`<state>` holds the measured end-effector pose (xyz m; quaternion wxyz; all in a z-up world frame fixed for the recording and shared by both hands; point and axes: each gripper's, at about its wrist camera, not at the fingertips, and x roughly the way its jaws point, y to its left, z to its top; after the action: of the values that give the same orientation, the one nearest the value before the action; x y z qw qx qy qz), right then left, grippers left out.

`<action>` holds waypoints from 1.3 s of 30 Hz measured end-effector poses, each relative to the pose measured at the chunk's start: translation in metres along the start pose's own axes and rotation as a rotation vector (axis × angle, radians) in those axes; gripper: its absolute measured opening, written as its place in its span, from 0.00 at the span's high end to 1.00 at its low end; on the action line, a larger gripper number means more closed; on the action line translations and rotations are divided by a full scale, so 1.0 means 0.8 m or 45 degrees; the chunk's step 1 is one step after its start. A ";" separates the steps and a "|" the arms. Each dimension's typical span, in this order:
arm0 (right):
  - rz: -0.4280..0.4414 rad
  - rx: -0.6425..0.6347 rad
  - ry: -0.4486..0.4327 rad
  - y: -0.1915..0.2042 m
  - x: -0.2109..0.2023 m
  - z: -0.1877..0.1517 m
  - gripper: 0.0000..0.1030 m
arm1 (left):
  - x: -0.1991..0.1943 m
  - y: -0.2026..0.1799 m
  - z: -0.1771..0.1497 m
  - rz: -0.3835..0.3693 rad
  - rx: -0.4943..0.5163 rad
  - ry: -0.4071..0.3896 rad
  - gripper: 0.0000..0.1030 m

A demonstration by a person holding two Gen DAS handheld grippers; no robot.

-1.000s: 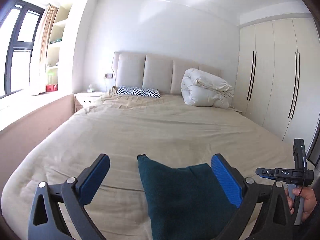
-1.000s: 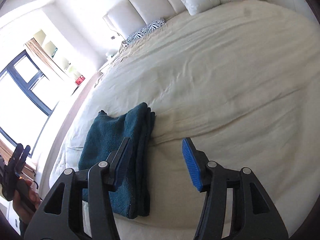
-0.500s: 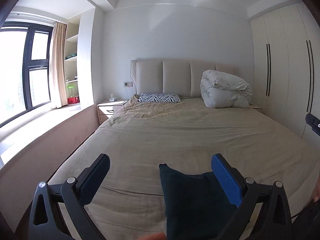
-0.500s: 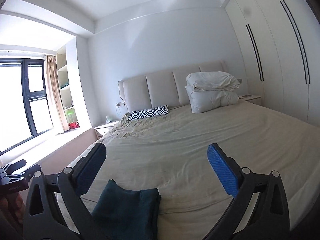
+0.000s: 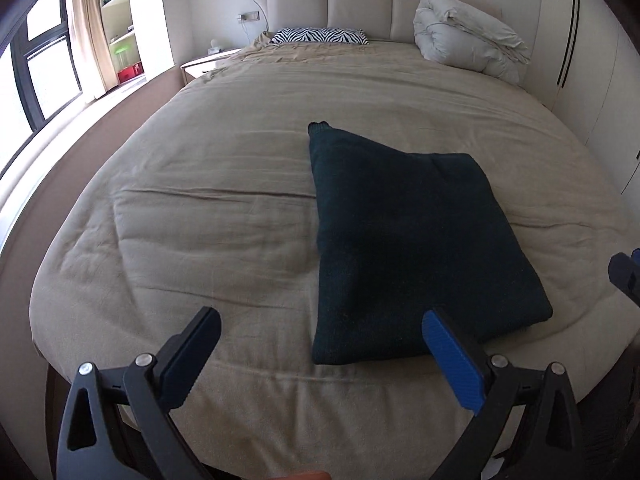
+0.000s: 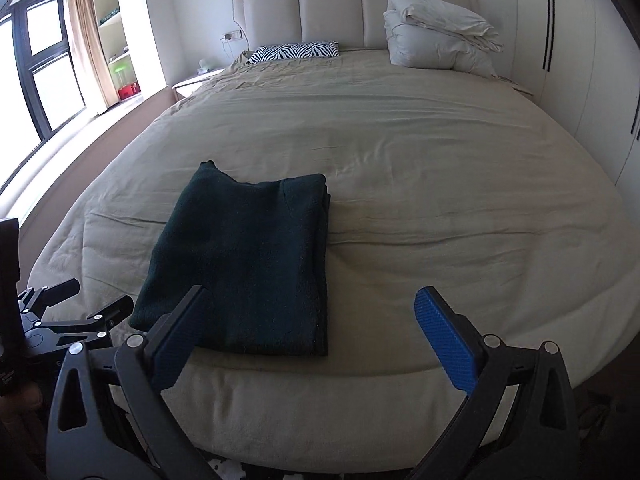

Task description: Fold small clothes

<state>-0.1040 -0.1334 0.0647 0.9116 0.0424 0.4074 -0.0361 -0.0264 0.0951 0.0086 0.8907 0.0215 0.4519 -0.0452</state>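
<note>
My left gripper (image 5: 320,344) hangs wide open over the foot of the bed (image 5: 224,184), nothing between its blue pads. My right gripper (image 6: 312,324) is spread just as wide, empty too. The dark teal garment (image 5: 408,240) lies folded flat on the bed, a neat rectangle near the foot edge, one small corner poking out toward the headboard (image 5: 360,0). From the right wrist view the garment (image 6: 248,260) shows its stacked layers along the right edge. Far up the bed, a zebra pillow (image 5: 320,35) sits against the headboard, and a rolled white duvet (image 5: 464,36) beside it.
</note>
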 end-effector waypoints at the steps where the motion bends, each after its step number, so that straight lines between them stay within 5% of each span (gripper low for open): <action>1: -0.006 -0.007 0.021 0.003 0.006 -0.005 0.00 | 0.002 0.001 0.000 0.000 -0.003 0.007 0.00; 11: -0.021 0.015 0.170 0.006 0.048 -0.033 0.00 | 0.012 0.006 -0.001 0.022 -0.024 0.018 0.00; 39: -0.048 0.022 0.217 0.011 0.061 -0.034 0.00 | 0.014 0.001 -0.008 0.043 -0.009 0.013 0.00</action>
<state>-0.0908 -0.1235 0.0106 0.8723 0.0453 0.4839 -0.0531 -0.0250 0.0955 -0.0038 0.8891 0.0263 0.4560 -0.0283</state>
